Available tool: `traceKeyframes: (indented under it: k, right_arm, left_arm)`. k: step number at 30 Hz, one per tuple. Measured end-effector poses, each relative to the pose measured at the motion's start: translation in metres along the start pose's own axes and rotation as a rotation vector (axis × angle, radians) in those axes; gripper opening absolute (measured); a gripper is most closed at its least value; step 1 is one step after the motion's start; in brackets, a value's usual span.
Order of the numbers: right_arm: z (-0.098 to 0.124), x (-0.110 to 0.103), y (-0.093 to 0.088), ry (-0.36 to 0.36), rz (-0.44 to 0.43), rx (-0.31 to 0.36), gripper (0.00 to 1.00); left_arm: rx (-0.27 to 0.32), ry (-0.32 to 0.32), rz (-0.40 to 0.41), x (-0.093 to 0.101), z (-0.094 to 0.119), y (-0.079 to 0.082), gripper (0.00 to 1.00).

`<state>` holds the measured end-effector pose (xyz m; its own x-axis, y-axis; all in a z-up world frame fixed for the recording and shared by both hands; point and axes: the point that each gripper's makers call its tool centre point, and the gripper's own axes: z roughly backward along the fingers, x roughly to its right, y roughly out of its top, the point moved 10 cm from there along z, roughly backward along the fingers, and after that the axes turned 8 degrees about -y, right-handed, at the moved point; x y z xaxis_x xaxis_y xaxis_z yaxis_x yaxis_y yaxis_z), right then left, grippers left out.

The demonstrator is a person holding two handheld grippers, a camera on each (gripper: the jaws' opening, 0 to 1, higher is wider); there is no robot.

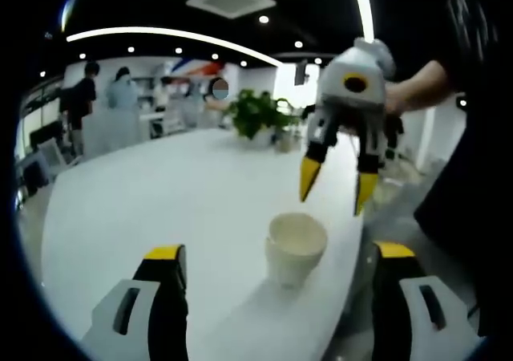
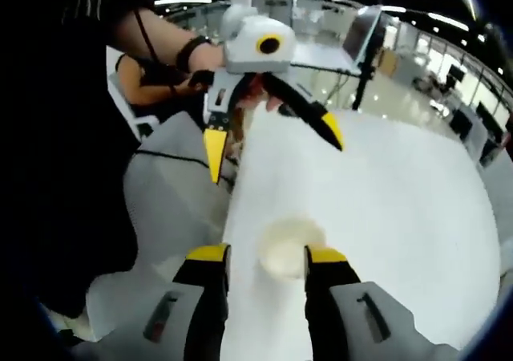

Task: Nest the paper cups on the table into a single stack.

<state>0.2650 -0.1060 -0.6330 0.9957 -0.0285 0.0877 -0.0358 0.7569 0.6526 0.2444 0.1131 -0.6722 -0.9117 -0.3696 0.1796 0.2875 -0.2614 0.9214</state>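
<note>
A white paper cup [image 1: 295,250] stands upright on the white table [image 1: 160,208], close to its near edge. My left gripper [image 1: 278,251] is open wide, its yellow-tipped jaws short of the cup on either side. My right gripper [image 1: 337,186] hangs open just above and behind the cup's rim, not touching it. In the right gripper view the cup [image 2: 288,249] is a blurred pale round shape seen from above, beyond my right gripper [image 2: 267,254]. My left gripper [image 2: 273,144] is spread open farther up, held by a hand. Whether other cups sit inside it I cannot tell.
A potted plant [image 1: 256,114] stands at the table's far end, with several people [image 1: 120,96] behind it. The table edge [image 2: 232,217] runs just left of the cup, with a grey chair [image 2: 160,184] beyond. The person's dark body [image 1: 473,176] fills the right side.
</note>
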Motion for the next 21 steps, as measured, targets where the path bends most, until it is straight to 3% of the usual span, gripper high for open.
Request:
traceKeyframes:
  k: [6, 14, 21]
  right_arm:
    - [0.010, 0.002, -0.012, -0.080, -0.132, 0.091, 0.44]
    - [0.015, 0.003, -0.037, -0.155, -0.264, 0.138, 0.59]
    - [0.014, -0.003, -0.048, -0.202, -0.282, 0.161, 0.72]
  left_arm:
    - [0.000, -0.002, -0.001, 0.000, -0.001, 0.001, 0.94]
    - [0.000, -0.005, 0.004, 0.001, -0.001, 0.000, 0.93]
    - [-0.005, -0.013, 0.005, 0.004, -0.004, -0.002, 0.93]
